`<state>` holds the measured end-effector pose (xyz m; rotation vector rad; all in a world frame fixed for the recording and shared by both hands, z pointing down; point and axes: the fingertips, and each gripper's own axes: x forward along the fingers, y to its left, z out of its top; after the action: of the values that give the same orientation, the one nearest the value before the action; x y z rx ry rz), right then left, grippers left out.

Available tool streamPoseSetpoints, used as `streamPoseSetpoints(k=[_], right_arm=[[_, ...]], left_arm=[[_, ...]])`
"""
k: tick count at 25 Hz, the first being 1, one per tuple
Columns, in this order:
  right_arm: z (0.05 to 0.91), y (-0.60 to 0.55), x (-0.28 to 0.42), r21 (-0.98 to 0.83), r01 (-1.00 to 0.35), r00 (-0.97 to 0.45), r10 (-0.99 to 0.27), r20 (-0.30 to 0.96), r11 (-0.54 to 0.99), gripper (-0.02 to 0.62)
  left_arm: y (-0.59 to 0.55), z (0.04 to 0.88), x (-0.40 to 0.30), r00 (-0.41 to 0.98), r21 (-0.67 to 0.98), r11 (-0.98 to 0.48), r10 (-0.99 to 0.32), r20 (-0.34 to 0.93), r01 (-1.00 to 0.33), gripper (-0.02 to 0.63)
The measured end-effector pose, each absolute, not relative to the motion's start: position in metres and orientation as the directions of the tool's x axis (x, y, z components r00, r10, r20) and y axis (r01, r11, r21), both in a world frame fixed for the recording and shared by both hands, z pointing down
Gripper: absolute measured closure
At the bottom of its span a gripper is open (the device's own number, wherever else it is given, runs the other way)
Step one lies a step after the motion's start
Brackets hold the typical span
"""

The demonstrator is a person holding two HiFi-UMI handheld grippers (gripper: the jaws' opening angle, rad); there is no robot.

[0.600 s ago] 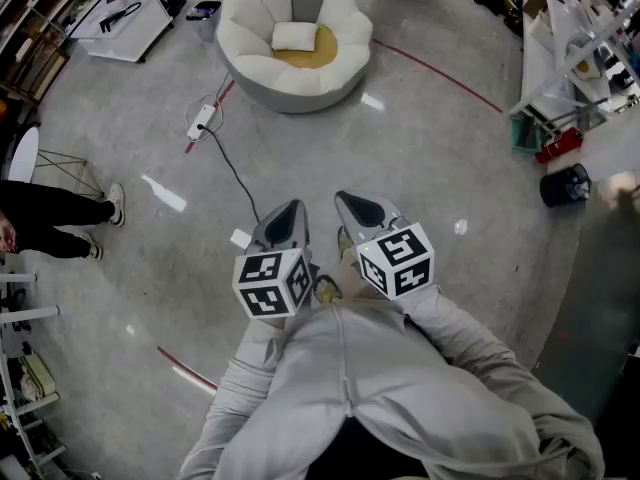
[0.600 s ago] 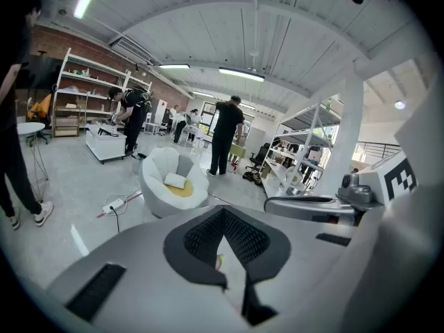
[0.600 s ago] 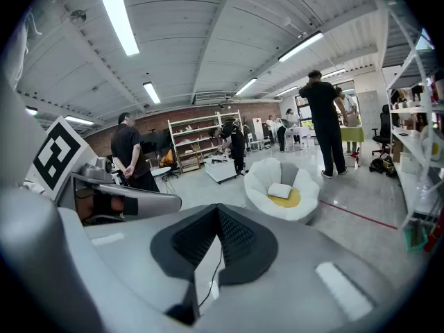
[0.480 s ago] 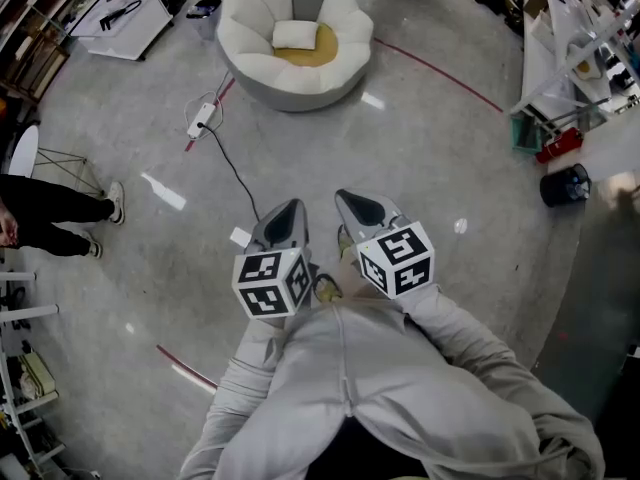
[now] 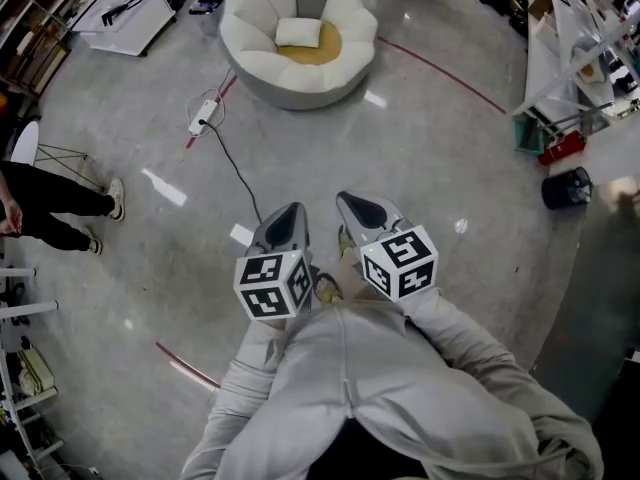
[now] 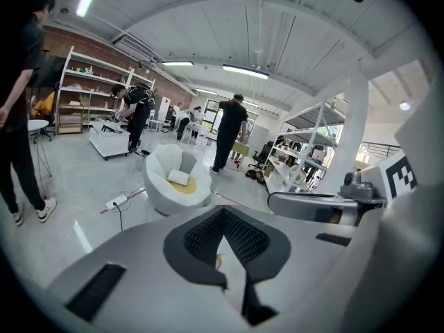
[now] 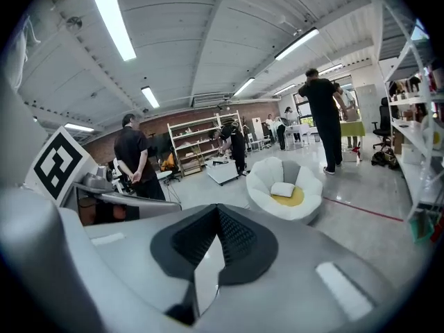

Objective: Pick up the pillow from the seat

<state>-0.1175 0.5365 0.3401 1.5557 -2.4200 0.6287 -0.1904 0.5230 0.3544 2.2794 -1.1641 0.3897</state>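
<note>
A small white pillow (image 5: 297, 32) lies on the yellow cushion of a white, petal-shaped round seat (image 5: 255, 48) far across the floor, at the top of the head view. Both grippers are held close to the person's chest, side by side and far short of the seat. My left gripper (image 5: 290, 210) and my right gripper (image 5: 353, 201) both point toward it, jaws together and nothing between them. The left gripper view shows the pillow (image 6: 179, 177) beyond the shut left gripper (image 6: 223, 211). The right gripper view shows the pillow (image 7: 282, 189) on the seat (image 7: 260, 179) past the right gripper (image 7: 217, 209).
A white power strip (image 5: 202, 118) with a black cable lies on the grey floor between me and the seat. A person's legs (image 5: 50, 203) stand at the left. Metal shelving (image 5: 575, 48) and a black round object (image 5: 567, 188) are at the right; a white platform (image 5: 125, 18) is at the far left.
The head view has shifted slightly, so the seat and floor sit a little differently in frame. Both grippers keep the same pose and stay shut.
</note>
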Motion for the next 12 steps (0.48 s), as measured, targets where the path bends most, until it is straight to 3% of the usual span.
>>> streamPoseSetpoints(k=[12], right_arm=[[0.343, 0.469, -0.080, -0.264, -0.900, -0.429, -0.812, 0.395, 0.347, 0.595]], left_arm=[[0.456, 0.357, -0.155, 0.589, 0.330, -0.488, -0.637, 0.497, -0.808, 0.603]])
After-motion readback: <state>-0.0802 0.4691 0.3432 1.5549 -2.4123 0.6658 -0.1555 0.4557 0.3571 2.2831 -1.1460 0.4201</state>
